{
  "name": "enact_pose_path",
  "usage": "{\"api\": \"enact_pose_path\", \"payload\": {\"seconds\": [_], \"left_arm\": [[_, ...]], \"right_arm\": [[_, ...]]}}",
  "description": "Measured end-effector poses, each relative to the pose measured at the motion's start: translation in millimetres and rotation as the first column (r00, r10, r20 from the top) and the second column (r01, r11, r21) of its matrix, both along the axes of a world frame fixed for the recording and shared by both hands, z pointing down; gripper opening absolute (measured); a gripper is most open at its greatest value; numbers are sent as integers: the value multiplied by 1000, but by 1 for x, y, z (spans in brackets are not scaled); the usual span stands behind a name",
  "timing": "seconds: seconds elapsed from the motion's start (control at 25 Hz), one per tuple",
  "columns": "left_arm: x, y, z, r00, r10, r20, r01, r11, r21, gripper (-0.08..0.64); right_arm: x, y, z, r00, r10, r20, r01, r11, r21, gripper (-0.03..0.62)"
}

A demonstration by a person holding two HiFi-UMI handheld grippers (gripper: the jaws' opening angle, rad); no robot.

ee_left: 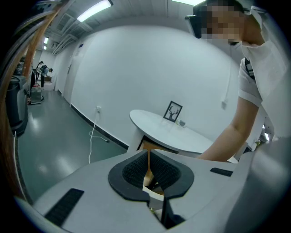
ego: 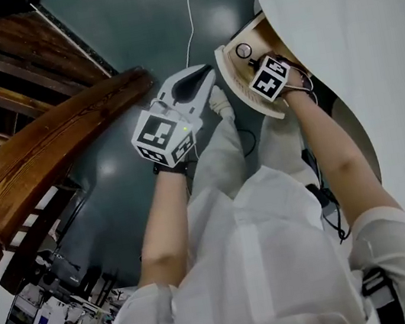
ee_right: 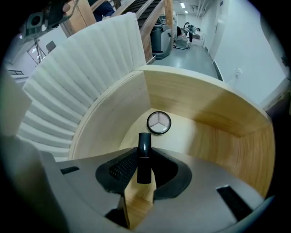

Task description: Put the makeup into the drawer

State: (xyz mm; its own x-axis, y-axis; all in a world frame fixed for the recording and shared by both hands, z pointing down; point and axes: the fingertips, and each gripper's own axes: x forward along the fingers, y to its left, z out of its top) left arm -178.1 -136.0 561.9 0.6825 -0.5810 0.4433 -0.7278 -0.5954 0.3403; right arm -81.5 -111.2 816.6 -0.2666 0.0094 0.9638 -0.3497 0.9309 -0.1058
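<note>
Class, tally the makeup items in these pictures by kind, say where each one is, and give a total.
Round compact: 1, lying on the floor of the wooden drawer.
Black tube: 1, clamped in the right hand-held gripper over the drawer floor.
Total: 2

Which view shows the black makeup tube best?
Right gripper view: the black makeup tube stands clamped between the right tongs, over the drawer. Head view hides it beneath that gripper's marker cube; left gripper view doesn't show it.
</note>
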Motion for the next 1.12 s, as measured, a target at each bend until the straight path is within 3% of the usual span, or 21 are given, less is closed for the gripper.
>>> {"api": "enact_pose_path", "payload": {"seconds": [0.56, 1.12], "left_arm": [[5, -4, 8, 1000, -15, -2, 15, 1000, -20, 24], [2, -4, 2, 1000, -25, -8, 25, 1000, -8, 23]], "right_arm": [[4, 0, 13, 997, -71, -28, 71, 997, -5, 92], [0, -4, -1, 999, -49, -22, 49, 999, 3, 112]]}}
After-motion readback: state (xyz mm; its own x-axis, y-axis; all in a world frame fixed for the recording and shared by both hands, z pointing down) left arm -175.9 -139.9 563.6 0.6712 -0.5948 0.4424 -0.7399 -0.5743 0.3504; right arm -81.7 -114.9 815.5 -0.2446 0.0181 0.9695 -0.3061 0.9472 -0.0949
